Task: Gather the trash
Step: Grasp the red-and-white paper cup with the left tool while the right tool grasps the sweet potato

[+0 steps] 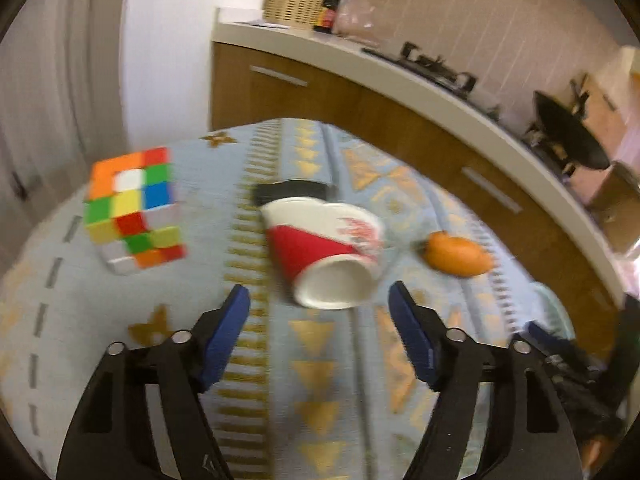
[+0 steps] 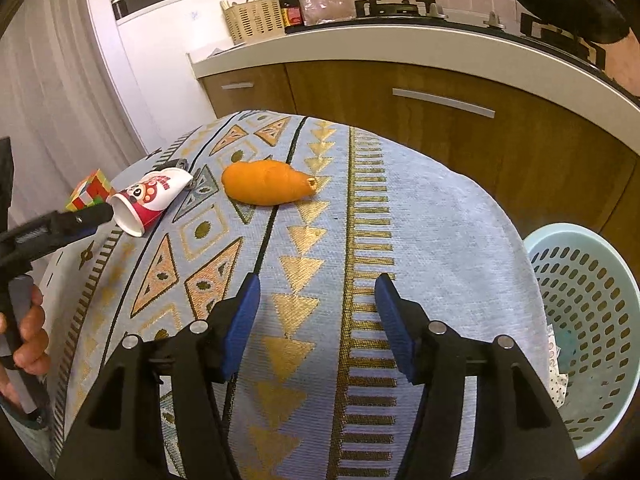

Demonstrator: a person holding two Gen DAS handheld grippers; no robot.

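Observation:
A crushed red and white paper cup (image 1: 324,252) lies on its side on the patterned tablecloth, its mouth facing my left gripper (image 1: 320,300), which is open and empty just short of it. The cup also shows in the right wrist view (image 2: 148,198), with the left gripper's fingertips (image 2: 100,212) next to its mouth. An orange carrot-like piece (image 1: 456,254) lies right of the cup; it shows mid-table in the right wrist view (image 2: 266,184). My right gripper (image 2: 316,288) is open and empty, well short of it. A light blue perforated basket (image 2: 588,320) stands beside the table at the right.
A colour cube (image 1: 134,210) sits on the table left of the cup, and a small black object (image 1: 292,190) lies behind the cup. Wooden kitchen cabinets (image 2: 440,120) with a white counter, stove and wicker basket stand behind the table.

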